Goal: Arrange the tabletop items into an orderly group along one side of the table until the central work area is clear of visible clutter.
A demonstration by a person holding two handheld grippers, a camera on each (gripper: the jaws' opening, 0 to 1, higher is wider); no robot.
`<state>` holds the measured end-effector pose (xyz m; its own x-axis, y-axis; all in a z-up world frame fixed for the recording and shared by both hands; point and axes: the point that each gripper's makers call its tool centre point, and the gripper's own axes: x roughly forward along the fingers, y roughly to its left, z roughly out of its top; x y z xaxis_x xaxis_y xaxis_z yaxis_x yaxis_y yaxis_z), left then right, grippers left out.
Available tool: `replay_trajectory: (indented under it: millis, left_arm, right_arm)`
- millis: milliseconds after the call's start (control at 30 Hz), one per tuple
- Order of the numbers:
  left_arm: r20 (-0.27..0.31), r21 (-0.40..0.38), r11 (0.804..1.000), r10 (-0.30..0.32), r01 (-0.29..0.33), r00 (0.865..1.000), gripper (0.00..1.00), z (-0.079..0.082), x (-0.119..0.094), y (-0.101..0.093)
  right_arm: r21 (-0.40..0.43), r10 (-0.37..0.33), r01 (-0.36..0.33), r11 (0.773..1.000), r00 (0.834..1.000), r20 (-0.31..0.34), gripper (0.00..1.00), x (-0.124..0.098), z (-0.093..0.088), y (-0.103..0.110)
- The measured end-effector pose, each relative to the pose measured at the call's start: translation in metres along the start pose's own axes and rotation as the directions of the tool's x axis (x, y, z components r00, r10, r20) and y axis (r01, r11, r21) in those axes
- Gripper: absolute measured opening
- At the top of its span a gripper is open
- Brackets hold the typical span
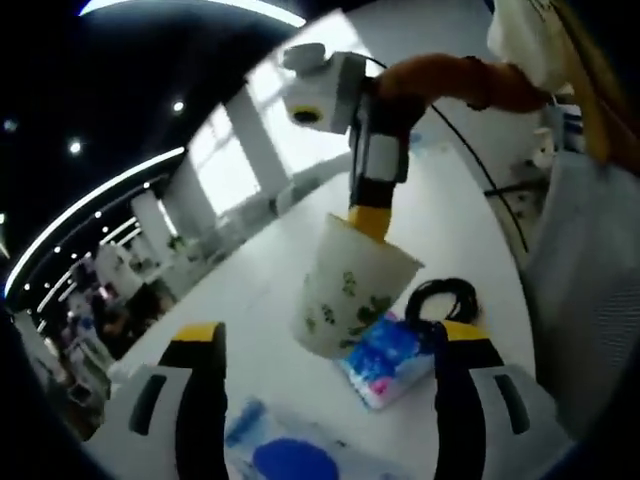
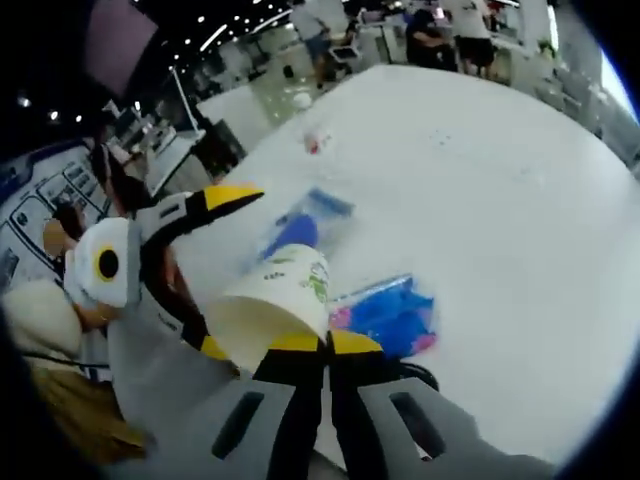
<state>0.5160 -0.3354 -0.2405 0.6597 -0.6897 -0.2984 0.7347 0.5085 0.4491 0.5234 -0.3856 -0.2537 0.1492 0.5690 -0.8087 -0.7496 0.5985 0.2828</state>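
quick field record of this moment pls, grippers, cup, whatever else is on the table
surface: white table
cup: white paper cup with green leaf print, lifted off the table and tilted
right gripper: jaws shut on the cup's rim
left gripper: jaws open, holding nothing, aimed at the cup
blue and pink packet: flat on the table just below the cup
blue-capped item in a clear wrapper: on the table beyond the cup in the right gripper view
black cable: coiled beside the packet
background: people at the far end of the room

The white paper cup (image 1: 352, 290) carries a green leaf print; the crinkled plastic packet (image 1: 388, 358) is blue with pink patches; the bench (image 2: 480, 190) is plain white.
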Motion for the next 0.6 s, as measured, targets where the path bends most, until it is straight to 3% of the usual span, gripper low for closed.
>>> replay_trajectory:
  millis: [133, 467, 533, 600]
  left_arm:
    - [0.021, 0.029, 0.999, -0.013, 0.012, 1.0, 0.73, 0.006, 0.0, -0.005]
    - [0.025, 0.103, 0.993, -0.067, 0.064, 0.997, 0.66, 0.009, 0.003, -0.02]
    - [0.008, 0.154, 0.985, -0.085, 0.083, 0.996, 0.61, 0.008, 0.004, -0.025]
    - [0.004, 0.155, 0.983, -0.098, 0.096, 0.995, 0.53, 0.007, 0.004, -0.031]
  right_arm:
    - [-0.014, 0.032, -0.032, 0.999, 0.998, -0.052, 0.01, 0.004, -0.01, 0.01]
    - [-0.05, 0.047, -0.053, 0.997, 0.991, -0.123, 0.01, 0.006, -0.021, 0.016]
    - [-0.051, 0.046, -0.052, 0.997, 0.991, -0.129, 0.01, 0.006, -0.021, 0.015]
    - [-0.052, 0.045, -0.052, 0.997, 0.99, -0.133, 0.01, 0.007, -0.022, 0.014]
